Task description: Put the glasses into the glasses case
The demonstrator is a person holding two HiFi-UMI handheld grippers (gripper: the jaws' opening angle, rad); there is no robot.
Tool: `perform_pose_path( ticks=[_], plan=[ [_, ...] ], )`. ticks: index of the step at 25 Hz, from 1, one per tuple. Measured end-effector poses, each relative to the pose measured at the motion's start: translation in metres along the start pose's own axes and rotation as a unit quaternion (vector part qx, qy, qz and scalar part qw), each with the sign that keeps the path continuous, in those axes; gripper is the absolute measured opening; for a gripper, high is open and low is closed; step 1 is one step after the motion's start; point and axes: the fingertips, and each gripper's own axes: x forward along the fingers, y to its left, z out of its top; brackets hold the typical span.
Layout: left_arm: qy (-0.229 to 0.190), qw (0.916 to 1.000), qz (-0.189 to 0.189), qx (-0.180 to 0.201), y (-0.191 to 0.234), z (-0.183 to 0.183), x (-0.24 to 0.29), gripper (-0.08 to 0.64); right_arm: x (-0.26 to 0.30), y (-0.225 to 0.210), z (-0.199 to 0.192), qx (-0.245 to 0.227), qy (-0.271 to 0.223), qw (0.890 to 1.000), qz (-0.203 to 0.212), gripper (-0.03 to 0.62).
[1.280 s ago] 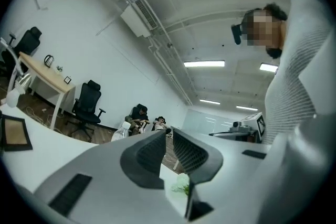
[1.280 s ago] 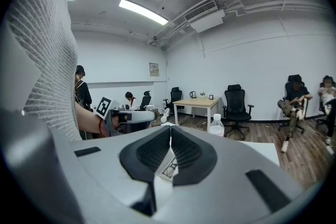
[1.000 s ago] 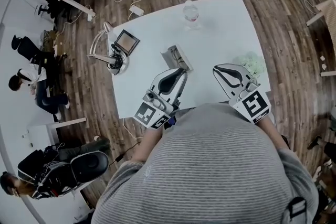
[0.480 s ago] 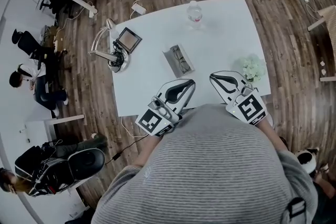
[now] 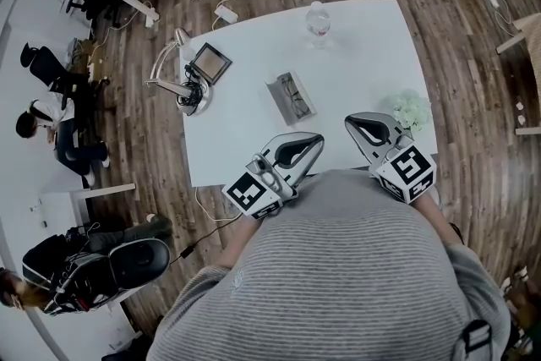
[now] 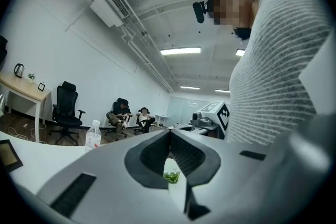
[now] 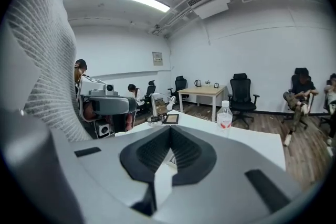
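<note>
Glasses (image 5: 294, 89), thin and dark-framed, sit beyond us. Our left gripper (image 5: 314, 141) and right gripper (image 5: 353, 124) are closed, empty. The glasses seem to lie in the open grey rectangular case (image 5: 281, 104) mid-table. We judge them light and fragile: grip the frame, never the lenses.

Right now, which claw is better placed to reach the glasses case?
Probably the right. The right claw points at the glasses case; the left claw aims past it toward the plant. Both are shut and empty.
</note>
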Motion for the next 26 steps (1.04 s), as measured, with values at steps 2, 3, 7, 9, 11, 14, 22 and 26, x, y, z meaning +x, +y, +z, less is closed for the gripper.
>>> perform_pose_path(
  ticks=[2,3,7,9,11,14,22,26],
  plan=[
    [0.001,1.0,-0.002,0.0,0.0,0.001,0.0,0.012,0.0,0.0,-0.003,-0.002,0.006,1.0,-0.003,0.013],
    [0.002,1.0,-0.002,-0.001,0.0,0.001,-0.001,0.012,0.0,0.001,-0.003,-0.002,0.007,1.0,-0.003,0.014],
    [0.011,0.9999,-0.004,-0.004,0.001,-0.004,-0.004,0.012,0.0,0.006,-0.004,-0.003,0.009,1.0,-0.004,0.013],
    [0.017,0.9998,-0.005,-0.004,0.002,-0.006,-0.005,0.012,-0.001,0.007,-0.006,-0.003,0.011,1.0,-0.006,0.014],
    [0.021,0.9998,-0.006,-0.005,0.003,-0.008,-0.006,0.012,-0.002,0.007,-0.006,-0.002,0.011,1.0,-0.008,0.014],
    [0.025,0.9996,-0.007,-0.008,0.003,-0.01,-0.006,0.012,-0.004,0.008,-0.007,-0.001,0.011,1.0,-0.012,0.014],
    [0.044,0.9987,-0.022,-0.016,-0.003,-0.021,-0.003,0.012,-0.006,0.011,-0.01,-0.001,0.018,1.0,-0.011,0.013],
    [0.048,0.9982,-0.026,-0.022,-0.004,-0.025,-0.004,0.014,-0.006,0.014,-0.009,-0.003,0.022,1.0,-0.008,0.012]
  ],
)
